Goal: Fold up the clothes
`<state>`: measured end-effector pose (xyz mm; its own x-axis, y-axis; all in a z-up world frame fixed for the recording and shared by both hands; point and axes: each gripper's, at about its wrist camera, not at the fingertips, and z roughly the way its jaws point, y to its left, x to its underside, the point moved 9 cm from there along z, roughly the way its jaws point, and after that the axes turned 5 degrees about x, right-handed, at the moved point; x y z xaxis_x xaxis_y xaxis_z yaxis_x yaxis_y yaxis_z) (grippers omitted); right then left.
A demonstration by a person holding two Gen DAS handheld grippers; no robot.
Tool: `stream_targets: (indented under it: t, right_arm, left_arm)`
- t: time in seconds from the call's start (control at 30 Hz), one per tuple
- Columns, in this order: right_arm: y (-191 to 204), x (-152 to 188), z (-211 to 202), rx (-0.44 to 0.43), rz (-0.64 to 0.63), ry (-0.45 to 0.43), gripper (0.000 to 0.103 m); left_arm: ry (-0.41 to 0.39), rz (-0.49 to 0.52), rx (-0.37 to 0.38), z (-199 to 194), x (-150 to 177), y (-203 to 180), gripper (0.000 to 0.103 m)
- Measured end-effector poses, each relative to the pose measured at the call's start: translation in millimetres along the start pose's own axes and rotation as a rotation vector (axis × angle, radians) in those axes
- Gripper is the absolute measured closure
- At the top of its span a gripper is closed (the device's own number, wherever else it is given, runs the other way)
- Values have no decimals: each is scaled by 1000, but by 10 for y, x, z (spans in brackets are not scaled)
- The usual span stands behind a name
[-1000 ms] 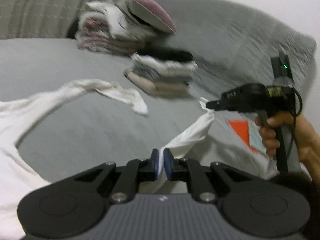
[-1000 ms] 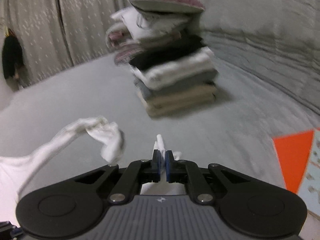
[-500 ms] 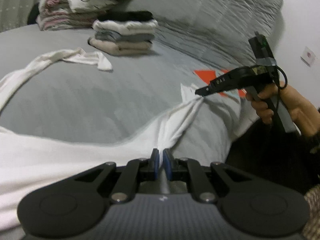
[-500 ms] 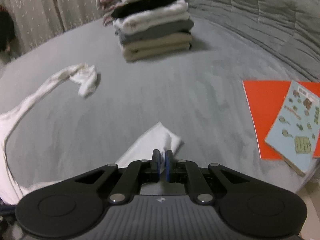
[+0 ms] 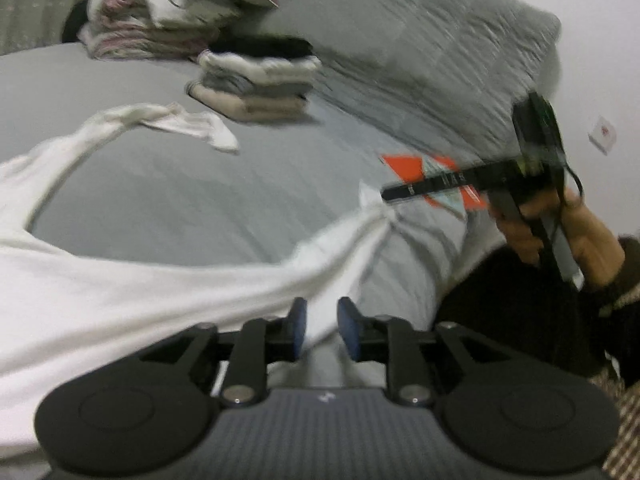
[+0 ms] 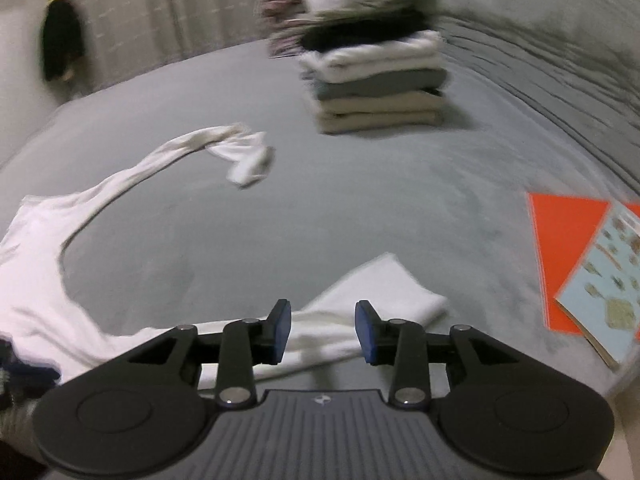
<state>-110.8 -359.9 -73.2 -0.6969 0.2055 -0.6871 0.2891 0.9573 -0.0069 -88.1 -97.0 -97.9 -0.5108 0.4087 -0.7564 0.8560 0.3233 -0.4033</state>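
The white garment (image 6: pixel 52 280) lies spread on the grey bed (image 6: pixel 360 208). We have just been opening both jaws: left gripper (image 5: pixel 321 330) and right gripper (image 6: pixel 323 330) are released, cloth between them. Withdraw slowly, avoiding snags.

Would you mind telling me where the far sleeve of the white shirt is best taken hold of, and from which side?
Probably at the cuff end of the far sleeve of the white shirt. There it lies bunched and raised on the grey bed, while the rest trails thin and flat. Come from above on the open side facing the folded stack, tongs across the sleeve's width.
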Motion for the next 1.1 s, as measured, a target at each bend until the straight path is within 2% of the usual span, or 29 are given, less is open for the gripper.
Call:
stream_targets:
  t: [0.13, 0.4, 0.57, 0.7, 0.77, 1.0, 1.07, 1.1]
  right_arm:
    - [310, -34, 95, -51, -129, 8, 67]
    - [691, 92, 312, -120, -361, 60, 67]
    - [724, 162, 383, -137, -427, 79, 68]
    - [705, 151, 391, -152, -442, 87, 68]
    - [709, 138, 379, -167, -440, 86, 68]
    - [798, 157, 348, -235, -454, 89, 68]
    - [826, 198, 382, -231, -473, 96, 68]
    - [838, 219, 392, -227, -483, 96, 72]
  left_arm:
    - [-39, -51, -120, -116, -139, 269, 73]
    - [-83, -221, -388, -223, -392, 952, 72]
    - [-124, -283, -502, -180, -608, 1323, 73]
    - [-94, -358, -633, -90, -569, 1619, 74]
    - [-78, -358, -697, -85, -525, 1699, 80]
    - [-47, -303, -756, -92, -494, 1623, 81]
    - [-32, -300, -753, -61, -486, 1625, 87]
    - [-30, -299, -759, -56, -474, 1628, 91]
